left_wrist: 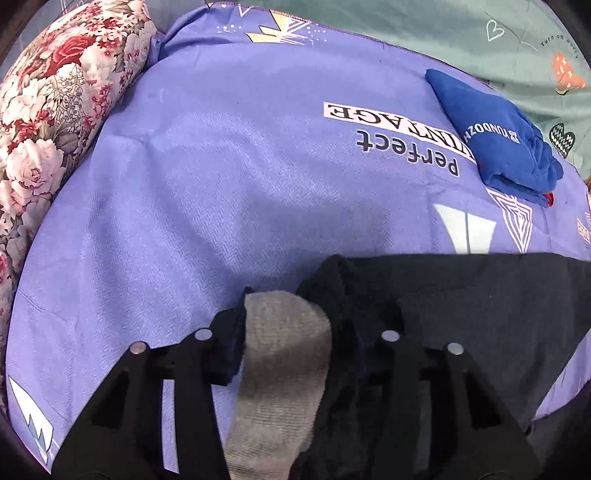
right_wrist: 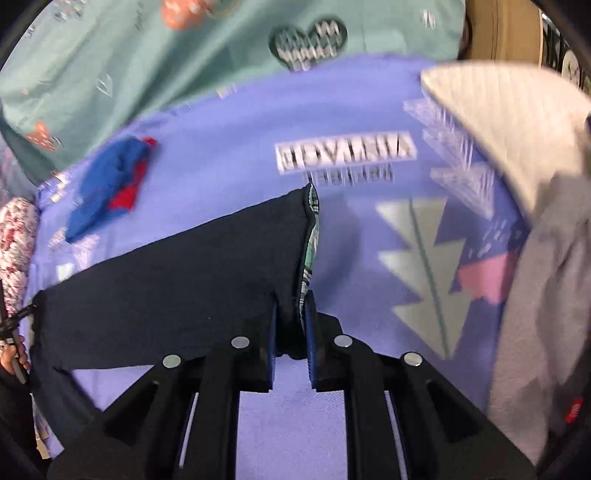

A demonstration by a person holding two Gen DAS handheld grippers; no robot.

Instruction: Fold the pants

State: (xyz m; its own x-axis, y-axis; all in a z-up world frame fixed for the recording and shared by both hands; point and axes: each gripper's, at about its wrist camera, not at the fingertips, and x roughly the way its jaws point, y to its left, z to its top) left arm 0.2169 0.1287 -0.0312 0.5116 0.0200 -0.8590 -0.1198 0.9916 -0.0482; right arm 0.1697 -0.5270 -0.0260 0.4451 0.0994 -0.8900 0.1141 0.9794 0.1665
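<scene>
A bed covered by a purple sheet (left_wrist: 229,177) printed with "perfect VINTAGE" carries everything. The dark pants (left_wrist: 480,295) lie on the sheet near the camera. Beyond the lettering rests a folded blue garment (left_wrist: 491,136). A floral pillow (left_wrist: 55,110) lies along the sheet's left edge; a green sheet (left_wrist: 461,33) borders its far side.
</scene>
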